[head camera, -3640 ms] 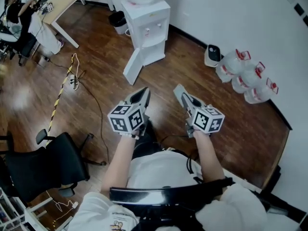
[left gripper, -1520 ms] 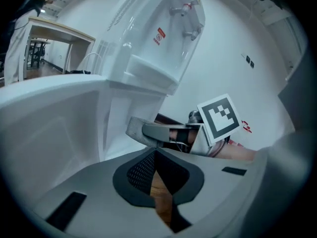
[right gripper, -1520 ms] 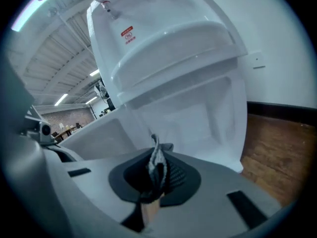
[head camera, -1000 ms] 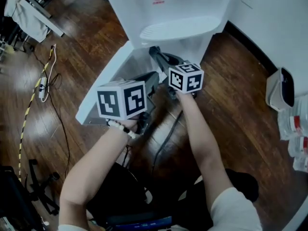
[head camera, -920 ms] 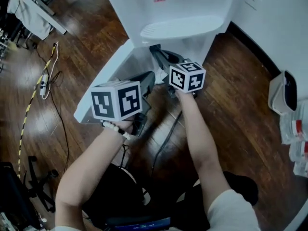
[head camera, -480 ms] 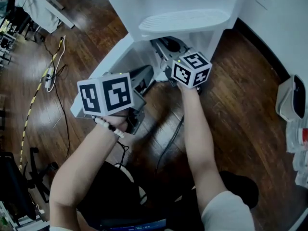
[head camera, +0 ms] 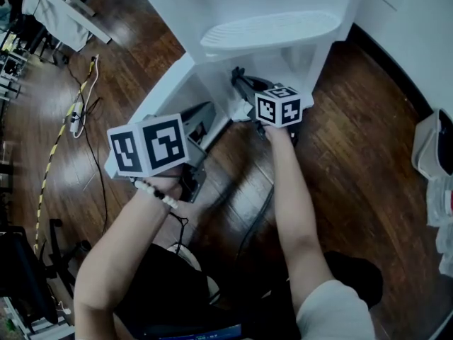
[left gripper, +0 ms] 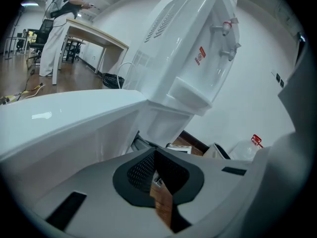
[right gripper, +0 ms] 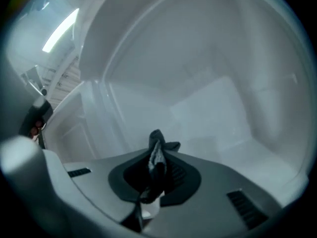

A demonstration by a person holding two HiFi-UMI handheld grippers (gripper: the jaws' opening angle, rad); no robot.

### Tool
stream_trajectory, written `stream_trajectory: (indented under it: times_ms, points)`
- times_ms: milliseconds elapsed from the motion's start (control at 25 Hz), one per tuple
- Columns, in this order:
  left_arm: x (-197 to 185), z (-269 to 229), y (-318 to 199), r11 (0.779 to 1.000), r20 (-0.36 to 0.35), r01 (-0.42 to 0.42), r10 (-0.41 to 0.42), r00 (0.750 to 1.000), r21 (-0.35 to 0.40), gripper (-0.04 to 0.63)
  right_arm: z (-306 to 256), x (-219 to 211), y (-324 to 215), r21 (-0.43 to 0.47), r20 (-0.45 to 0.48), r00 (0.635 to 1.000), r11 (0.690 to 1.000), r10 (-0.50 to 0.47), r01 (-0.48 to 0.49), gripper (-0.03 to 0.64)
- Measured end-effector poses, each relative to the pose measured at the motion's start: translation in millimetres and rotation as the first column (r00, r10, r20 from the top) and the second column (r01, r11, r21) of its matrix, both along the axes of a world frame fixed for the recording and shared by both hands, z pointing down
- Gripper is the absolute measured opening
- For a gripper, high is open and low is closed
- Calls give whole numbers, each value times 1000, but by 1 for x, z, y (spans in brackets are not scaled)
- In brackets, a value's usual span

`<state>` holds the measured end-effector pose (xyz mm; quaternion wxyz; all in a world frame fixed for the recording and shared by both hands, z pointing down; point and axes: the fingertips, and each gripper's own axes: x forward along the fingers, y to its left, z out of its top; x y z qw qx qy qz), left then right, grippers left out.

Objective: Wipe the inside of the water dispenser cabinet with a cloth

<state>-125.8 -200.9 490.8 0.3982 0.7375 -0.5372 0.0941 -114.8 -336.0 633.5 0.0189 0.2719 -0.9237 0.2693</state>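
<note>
Here the right gripper (right gripper: 156, 150) reaches into the water dispenser cabinet (right gripper: 198, 83), jaws clamped on a dark cloth (right gripper: 157, 157). The left gripper (left gripper: 155, 157) hangs near the open door (head camera: 159, 94), jaws together, empty.

Wooden floor (head camera: 354, 161) bears the water dispenser (head camera: 283, 9) and loose cables (head camera: 74, 119)

The head view looks steeply down at the water dispenser (head camera: 269, 27). The left gripper view sees it from low and near, the right gripper view from inside its cabinet (right gripper: 208, 98).
</note>
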Motion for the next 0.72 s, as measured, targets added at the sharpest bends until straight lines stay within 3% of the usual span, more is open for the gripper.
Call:
stream_trajectory:
  times_ms: [120,240,400,520,600,720]
  points:
    - [-1,1,6,1000,11,-6,6,1000,-4,-12,30,-4,-1,-113,-24,1000,994,-1,-1,38]
    - [-7,5,10,1000,20,3,-2,1000,-19,-12,56,-6,-2,-148,-85,996,989,10,-23,40]
    - [-4,6,11,1000,13,6,-5,1000,-26,-12,80,-7,-2,-107,-234,972,993,17,-43,40]
    - [3,1,14,1000,12,-11,11,1000,-20,-12,87,-12,3,-92,-282,959,996,-8,-19,40]
    - [6,-2,15,1000,23,-27,27,999,-9,-12,81,-14,0,-75,-282,959,997,-9,-12,40]
    - [9,-5,16,999,29,-40,40,999,-1,-12,43,-14,-13,-11,-190,982,1000,-2,0,40]
